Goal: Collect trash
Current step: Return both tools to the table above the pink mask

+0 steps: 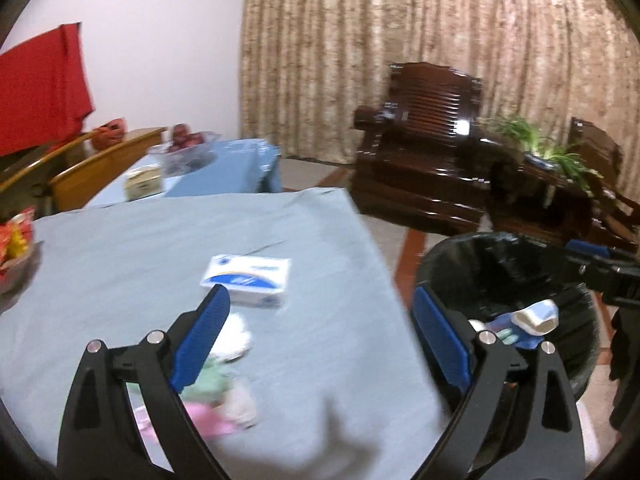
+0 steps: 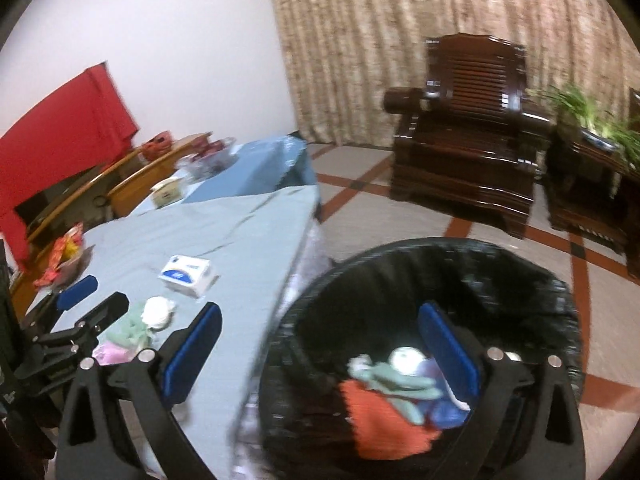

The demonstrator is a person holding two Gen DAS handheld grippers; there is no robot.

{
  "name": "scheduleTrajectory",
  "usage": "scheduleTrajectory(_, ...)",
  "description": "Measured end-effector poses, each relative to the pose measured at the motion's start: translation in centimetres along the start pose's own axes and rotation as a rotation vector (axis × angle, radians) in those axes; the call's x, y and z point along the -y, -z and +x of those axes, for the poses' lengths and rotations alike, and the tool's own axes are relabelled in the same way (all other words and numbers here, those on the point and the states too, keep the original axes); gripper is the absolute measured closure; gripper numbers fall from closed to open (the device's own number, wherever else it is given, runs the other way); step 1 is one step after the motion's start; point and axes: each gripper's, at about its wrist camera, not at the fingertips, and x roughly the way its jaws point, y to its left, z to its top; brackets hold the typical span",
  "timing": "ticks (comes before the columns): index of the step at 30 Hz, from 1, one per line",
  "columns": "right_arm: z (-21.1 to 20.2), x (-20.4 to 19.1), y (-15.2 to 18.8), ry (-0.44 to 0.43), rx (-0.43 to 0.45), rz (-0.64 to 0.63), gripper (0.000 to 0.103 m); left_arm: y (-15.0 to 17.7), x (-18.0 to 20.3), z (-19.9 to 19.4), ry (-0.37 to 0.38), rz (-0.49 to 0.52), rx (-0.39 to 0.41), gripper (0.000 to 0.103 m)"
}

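A pile of crumpled trash, white, green and pink (image 1: 230, 376), lies on the blue-grey tablecloth (image 1: 160, 248); it also shows in the right wrist view (image 2: 140, 328). My left gripper (image 1: 320, 312) is open and empty above the table's near right part, its left finger over the pile. A black-lined bin (image 2: 460, 280) stands on the floor right of the table and holds orange, green and blue trash (image 2: 392, 404). My right gripper (image 2: 320, 320) is open and empty over the bin's near rim. The bin also shows in the left wrist view (image 1: 492, 264).
A white and blue tissue box (image 1: 248, 278) lies mid-table. A snack bowl (image 1: 16, 248) sits at the left edge. Further back stand a second table with a fruit bowl (image 1: 184, 148), wooden chairs, a dark armchair (image 1: 424, 148) and a plant.
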Motion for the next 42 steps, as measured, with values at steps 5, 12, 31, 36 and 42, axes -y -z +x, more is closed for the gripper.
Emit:
scheduleTrajectory(5, 1.1, -3.9, 0.4, -0.063, -0.007, -0.051, 0.006, 1.4, -4.0, -1.8, -0.075, -0.031, -0.014, 0.013)
scheduleTrajectory(12, 2.8, -8.3, 1.9, -0.127, -0.018, -0.124, 0.006, 3.8, -7.7, -3.2, -0.156, -0.064, -0.041, 0.013)
scheduleTrajectory(31, 7.9, -14.2, 5.8, -0.186, -0.1, -0.226, 0.006, 9.3, -11.9, -1.8, -0.199, -0.144, -0.148, 0.013)
scheduleTrajectory(36, 8.4, -14.3, 6.2, -0.185, -0.113, -0.238, 0.006, 10.0, -11.9, -0.5, -0.19, -0.157, -0.173, 0.013)
scheduleTrajectory(42, 9.0, -14.5, 6.2, -0.184, -0.123, -0.24, 0.006, 10.5, -11.8, 1.5, -0.166, -0.168, -0.217, 0.019)
